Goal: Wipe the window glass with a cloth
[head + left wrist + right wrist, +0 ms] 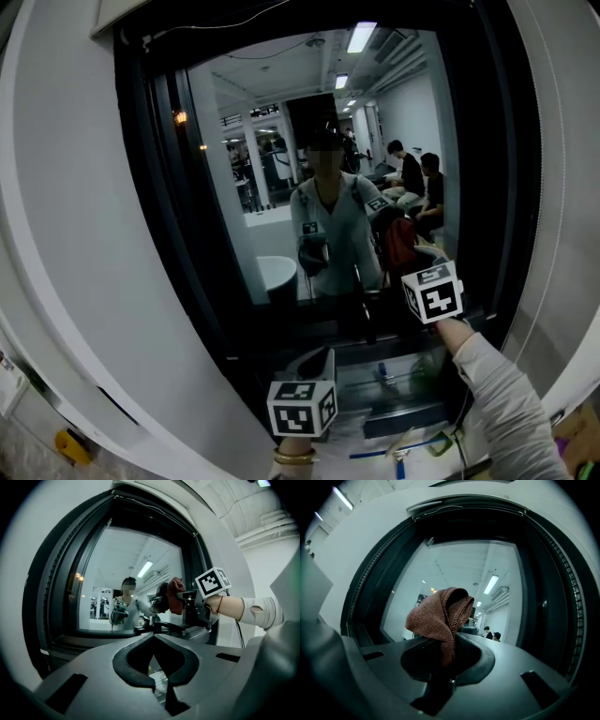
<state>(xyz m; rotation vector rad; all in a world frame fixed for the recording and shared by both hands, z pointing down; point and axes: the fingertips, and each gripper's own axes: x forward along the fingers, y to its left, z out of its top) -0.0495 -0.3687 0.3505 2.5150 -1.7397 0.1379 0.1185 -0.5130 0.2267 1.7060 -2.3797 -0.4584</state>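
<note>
The window glass [281, 103] takes up most of what is ahead, set in a dark frame [150, 169]. The right arm comes in from 5 o'clock. Its pale sleeve [497, 394] stretches forward and up with the wrist nearly straight, so the right hand-held gripper [451, 641] points at the pane near its 4 o'clock corner. Its jaws are pinched on a brown cloth [438, 618], which bunches into a loose hood above the tips. Whether the cloth is touching the glass I cannot tell, though it looks close. The left hand-held gripper [154, 637] hangs low at 6 o'clock, jaws closed together with nothing between them, aimed at the window's lower part and clear of the other arm.

To wipe well, I'd judge the bunched fold should first be pressed flat on the pane. Then it can be drawn in overlapping passes from the 4 o'clock corner across and upward — hard jaw tips kept off the glass, and the pinch firm so the cloth doesn't slip out.
</note>
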